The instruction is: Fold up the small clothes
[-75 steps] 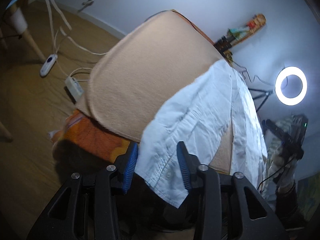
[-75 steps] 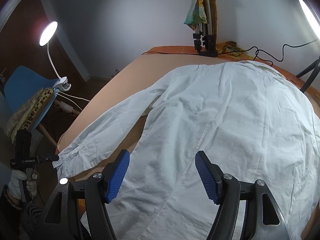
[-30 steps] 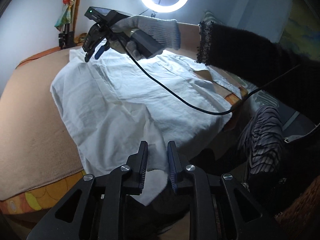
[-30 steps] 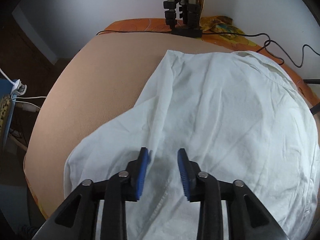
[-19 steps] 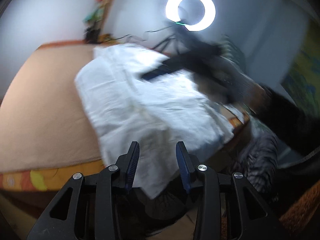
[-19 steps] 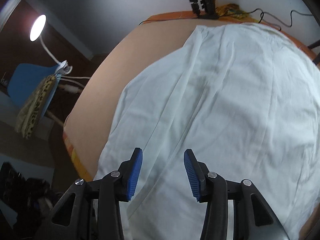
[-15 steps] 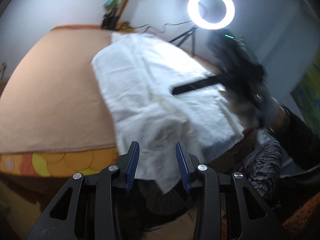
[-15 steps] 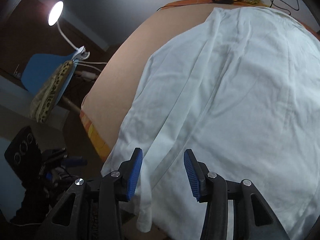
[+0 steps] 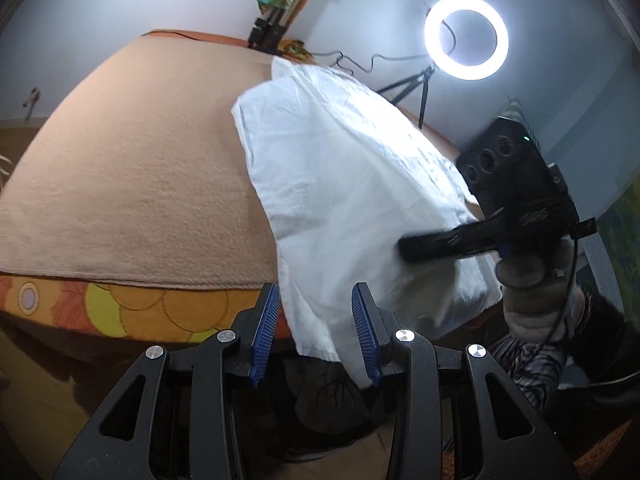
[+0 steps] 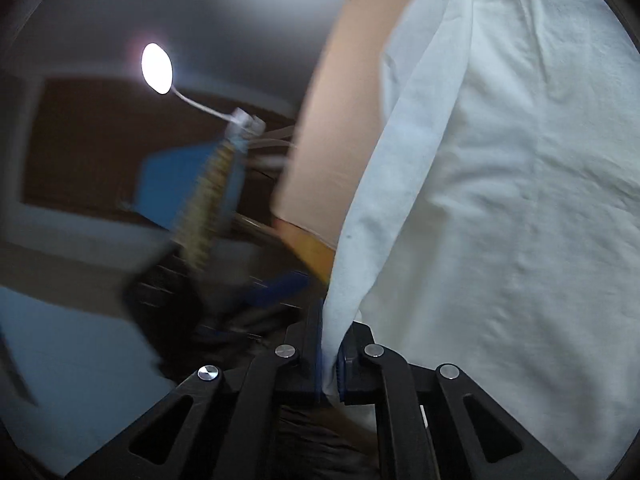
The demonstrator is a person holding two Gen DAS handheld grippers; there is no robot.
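Right gripper: jaws just snapped closed, pinching the near hem of the crumpled white cotton shirt.
Left gripper: part-open, jaws just widened, the hem's hanging corner loose between the pads.

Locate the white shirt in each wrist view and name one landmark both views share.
Left wrist view: the white shirt runs from upper centre down to bottom centre, its hanging corner between the open left tongs.
Right wrist view: it fills the right half; the right tongs are shut on its lower edge.
Shared landmark: the tan blanket under the shirt.
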